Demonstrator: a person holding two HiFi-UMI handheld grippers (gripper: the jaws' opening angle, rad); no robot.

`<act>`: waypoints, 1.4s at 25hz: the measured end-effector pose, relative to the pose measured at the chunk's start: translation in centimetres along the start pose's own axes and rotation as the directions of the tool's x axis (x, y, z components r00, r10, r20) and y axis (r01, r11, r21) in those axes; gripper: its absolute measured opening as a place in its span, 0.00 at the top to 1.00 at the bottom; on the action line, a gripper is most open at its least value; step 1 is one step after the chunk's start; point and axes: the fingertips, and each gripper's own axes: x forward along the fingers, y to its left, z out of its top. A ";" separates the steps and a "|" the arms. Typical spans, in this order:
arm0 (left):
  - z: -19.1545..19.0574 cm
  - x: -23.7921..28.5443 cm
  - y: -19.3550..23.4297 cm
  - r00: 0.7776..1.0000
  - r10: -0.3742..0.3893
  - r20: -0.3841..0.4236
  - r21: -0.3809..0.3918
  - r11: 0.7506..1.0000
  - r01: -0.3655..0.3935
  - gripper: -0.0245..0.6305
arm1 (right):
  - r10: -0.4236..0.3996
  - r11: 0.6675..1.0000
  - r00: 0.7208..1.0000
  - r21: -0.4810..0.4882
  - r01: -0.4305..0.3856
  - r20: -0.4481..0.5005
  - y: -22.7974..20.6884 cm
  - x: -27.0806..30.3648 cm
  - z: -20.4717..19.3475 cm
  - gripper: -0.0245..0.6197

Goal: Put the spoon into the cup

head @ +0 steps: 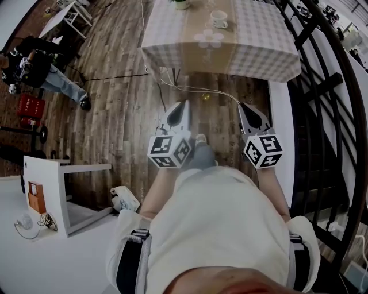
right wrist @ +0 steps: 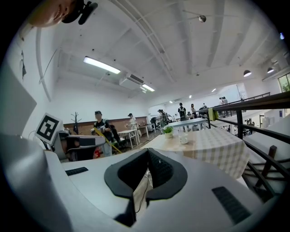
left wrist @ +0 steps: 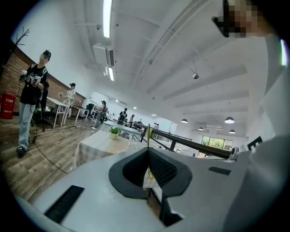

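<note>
The person's pale cloth top (head: 221, 221) fills the bottom of the head view. Just past it are the two tools, held up in front of the body over the brown wooden floor (head: 121, 115). The left white tool with the black-and-white marker cube (head: 179, 110) has its jaws pressed together with nothing between them. The right white tool with its own marker cube (head: 247, 112) is closed too, and it holds nothing.

The small white cup (head: 218, 19) stands far ahead on the worktop with the checked cloth (head: 259, 51). It is well apart from both tools. It sits about between them, perhaps a little nearer the right one. A little green plant in a white pot (head: 181, 3) stands near the cup, to its left.

I cannot make out the spoon in any view, so I cannot tell which way it points. I think the person must first walk up to the worktop before either tool can reach anything.
</note>
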 end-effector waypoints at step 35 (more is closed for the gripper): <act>5.8 20.3 7.9 0.999 -0.031 -0.007 -0.027 0.999 0.031 0.96 | -0.025 0.999 1.000 -0.022 0.025 0.001 -9.6 18.9 6.9 0.96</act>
